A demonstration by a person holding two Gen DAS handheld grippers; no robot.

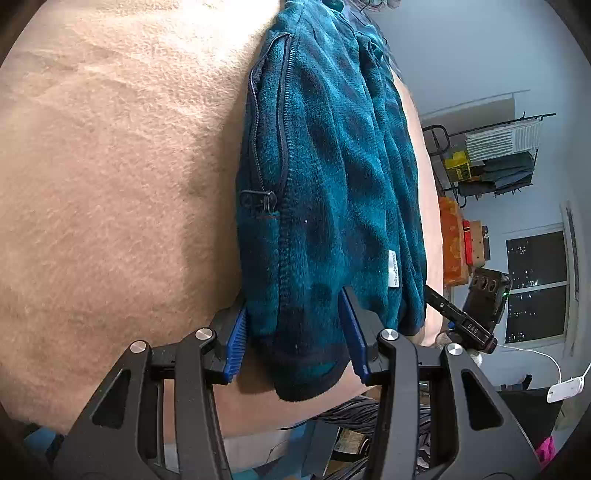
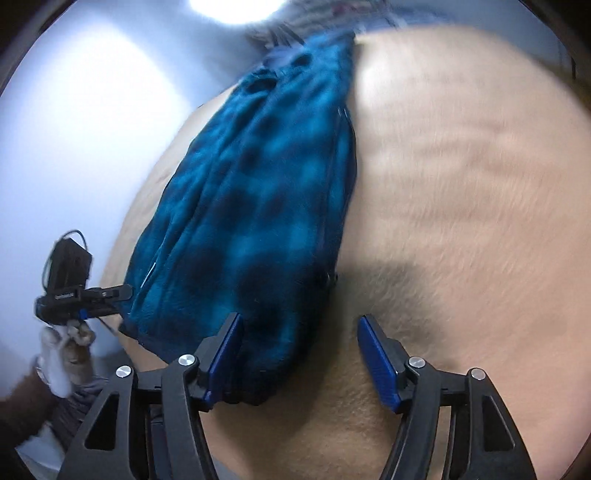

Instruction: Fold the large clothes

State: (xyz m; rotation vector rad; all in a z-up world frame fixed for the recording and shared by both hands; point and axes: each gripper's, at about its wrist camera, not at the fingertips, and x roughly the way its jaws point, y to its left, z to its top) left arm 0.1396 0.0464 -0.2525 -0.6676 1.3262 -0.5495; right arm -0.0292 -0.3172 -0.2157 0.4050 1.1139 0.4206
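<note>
A teal and navy fleece jacket (image 1: pixel 332 177) with a dark zipper and a small white label lies folded lengthwise in a long strip on a beige blanket (image 1: pixel 110 184). My left gripper (image 1: pixel 295 332) is open, its blue pads on either side of the jacket's near hem corner. In the right wrist view the jacket (image 2: pixel 251 206) runs away from me; my right gripper (image 2: pixel 303 354) is open, its left pad against the jacket's near end and its right pad over bare blanket (image 2: pixel 461 221). The other gripper shows at the left of that view (image 2: pixel 85 295).
The blanket-covered surface ends close below both grippers. Beyond it in the left wrist view are a metal rack with clothes (image 1: pixel 495 155), orange boxes (image 1: pixel 452 243), a dark window (image 1: pixel 535 284) and a white cable with a charger (image 1: pixel 565 389). A bright ceiling lamp (image 2: pixel 236 9) glares.
</note>
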